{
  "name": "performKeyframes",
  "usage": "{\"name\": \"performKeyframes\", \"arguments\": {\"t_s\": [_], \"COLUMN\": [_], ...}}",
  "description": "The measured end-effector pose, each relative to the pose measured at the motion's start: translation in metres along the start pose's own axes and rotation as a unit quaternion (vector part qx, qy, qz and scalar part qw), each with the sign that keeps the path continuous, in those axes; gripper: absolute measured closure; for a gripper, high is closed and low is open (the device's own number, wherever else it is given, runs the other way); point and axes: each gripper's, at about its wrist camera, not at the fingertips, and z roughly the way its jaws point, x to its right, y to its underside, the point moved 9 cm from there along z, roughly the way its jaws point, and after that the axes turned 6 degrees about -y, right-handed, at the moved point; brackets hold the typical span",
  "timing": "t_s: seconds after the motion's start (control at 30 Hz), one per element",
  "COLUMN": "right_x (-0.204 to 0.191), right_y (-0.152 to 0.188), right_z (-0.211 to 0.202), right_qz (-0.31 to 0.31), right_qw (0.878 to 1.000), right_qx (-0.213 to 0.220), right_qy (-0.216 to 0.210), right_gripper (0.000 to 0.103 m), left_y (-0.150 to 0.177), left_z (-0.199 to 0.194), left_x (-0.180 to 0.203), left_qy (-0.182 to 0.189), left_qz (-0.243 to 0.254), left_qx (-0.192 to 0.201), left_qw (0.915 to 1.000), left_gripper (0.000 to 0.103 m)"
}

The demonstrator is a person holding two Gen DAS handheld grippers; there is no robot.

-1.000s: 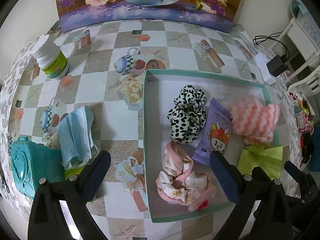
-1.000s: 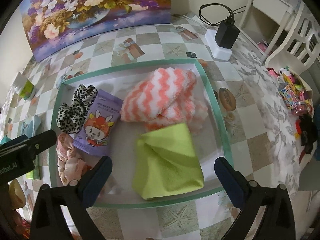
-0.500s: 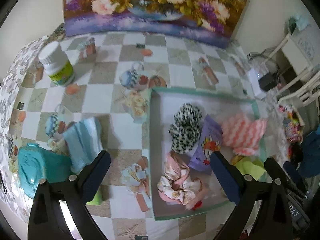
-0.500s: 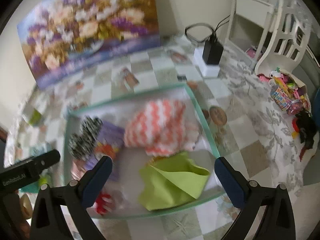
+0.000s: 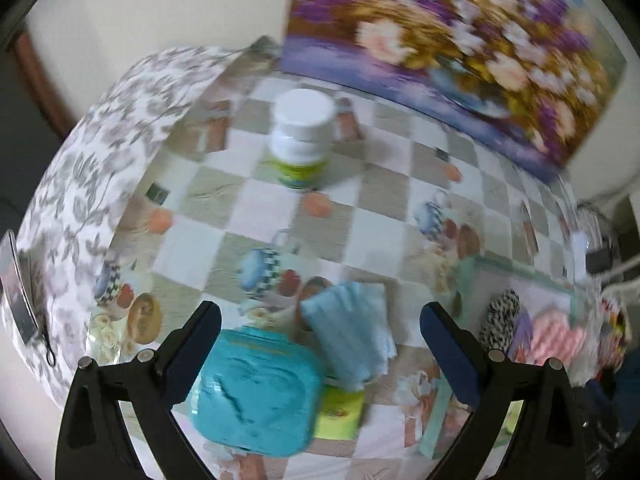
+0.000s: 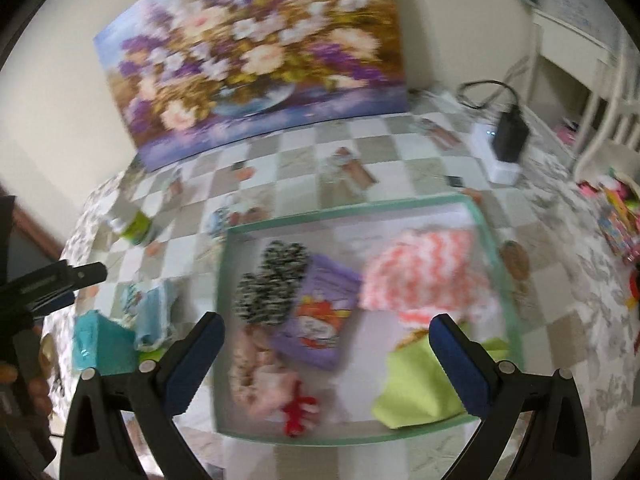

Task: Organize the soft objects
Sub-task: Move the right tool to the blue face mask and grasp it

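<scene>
While the left wrist view is smeared with blur, it shows the left gripper (image 5: 318,354) with its tongs spread wide and empty, above a folded pale blue cloth (image 5: 350,334) lying on the checked tablecloth (image 5: 256,200). That cloth touches a turquoise plastic case (image 5: 256,392) and overlaps a small yellow-green packet (image 5: 340,414); a white-capped bottle (image 5: 302,136) stands well apart. The step in hand looks like reaching for this last loose soft item. The next move calls for lowering over the cloth alone, clear of the case.

In the right wrist view, the right gripper (image 6: 326,354) also stands apart and empty over the shallow green-rimmed tray (image 6: 344,212), which already holds a black-and-white scrunchie (image 6: 272,284), a pink scrunchie (image 6: 260,376), a coral zigzag fleece cloth (image 6: 420,276), a lime cloth (image 6: 416,392) and a purple sachet (image 6: 320,324).
</scene>
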Motion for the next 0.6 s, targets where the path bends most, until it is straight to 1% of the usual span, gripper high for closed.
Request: {"name": "performKeyframes", "arguments": {"t_s": [0.1,0.23,0.37,0.5,0.6], "right_x": [-0.029,-0.077,-0.123,-0.149,-0.161], "right_y": [-0.004,-0.005,0.003,0.013,0.019], "right_z": [0.008,0.030,0.064,0.094,0.115], "right_qz": [-0.010,-0.048,-0.104,-0.135,-0.141], "right_qw": [0.999,0.996,0.989,0.982,0.976], "right_qx": [-0.014,-0.045,-0.086,-0.119,-0.145], "right_qy": [-0.028,-0.053,-0.058,-0.063,-0.074], "right_gripper": [0.000,0.000,0.000,0.000,0.000], "left_y": [-0.001,-0.001,-0.005,-0.004,-0.003], "left_z": [0.003,0.008,0.016,0.034,0.053], "left_x": [-0.015,-0.029,-0.042,-0.060,-0.068], "left_qy": [0.019,0.028,0.021,0.005,0.008], "left_qz": [-0.027,-0.049,-0.062,-0.082,-0.100], "left_qx": [-0.007,-0.017,-0.024,-0.042,-0.064], "left_qw": [0.9994,0.9983,0.9976,0.9958,0.9929], "left_gripper": [0.003,0.003,0.003,0.003,0.003]}}
